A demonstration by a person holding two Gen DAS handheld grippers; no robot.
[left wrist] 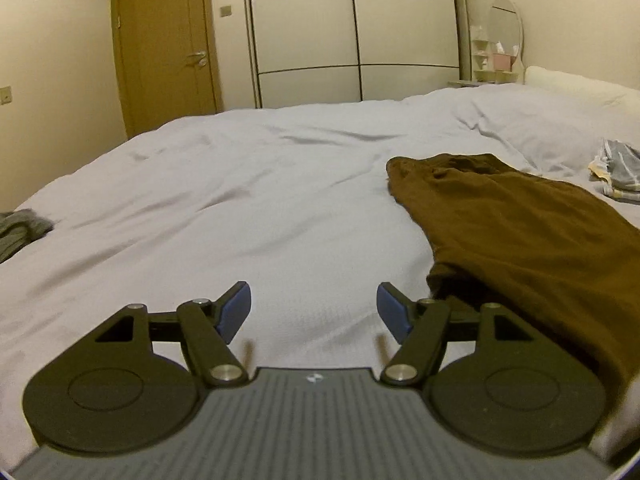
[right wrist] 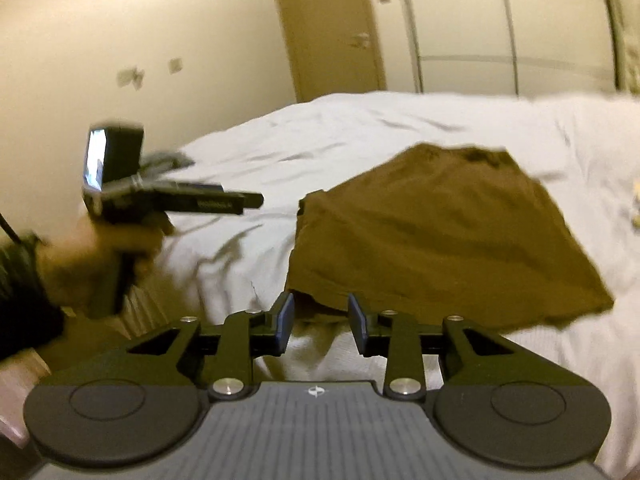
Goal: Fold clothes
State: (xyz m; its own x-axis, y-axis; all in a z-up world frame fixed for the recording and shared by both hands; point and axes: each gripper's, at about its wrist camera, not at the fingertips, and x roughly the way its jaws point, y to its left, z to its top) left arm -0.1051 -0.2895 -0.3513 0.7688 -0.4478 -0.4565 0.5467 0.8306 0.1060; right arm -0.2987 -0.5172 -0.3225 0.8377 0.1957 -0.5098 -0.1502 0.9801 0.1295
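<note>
A bedroom with a wide bed [left wrist: 248, 200] under a pale, wrinkled cover. On it lies a brown garment [left wrist: 520, 232], spread mostly flat.

Left wrist view: the left gripper [left wrist: 314, 312] hovers low over bare cover, its blue-padded fingers [left wrist: 236, 312] spread wide with nothing between them. The brown garment lies at about 2 o'clock from the gripper, its near edge just beside the right-hand finger; whether they touch is unclear. A grey cloth [left wrist: 20, 228] sits at the bed's edge at 9 o'clock, and a small striped bundle [left wrist: 618, 172] at 3 o'clock, beyond the brown garment. Behind the bed stand a wooden door [left wrist: 160, 40] at 11 o'clock, a panelled wardrobe [left wrist: 352, 32] at 12 o'clock, and a round mirror [left wrist: 506, 24] at 1 o'clock.

Right wrist view, blurred by motion: the right gripper [right wrist: 320, 320] sits at the garment's near edge, fingers parted, with the hem just at or between the tips. The fingers are not pressed on the cloth. The garment fills the frame from 12 to 2 o'clock. At 9 o'clock a hand [right wrist: 80, 264] with a dark sleeve [right wrist: 20, 292] holds the left gripper, seen from the side above the cover and well apart from the garment.
</note>
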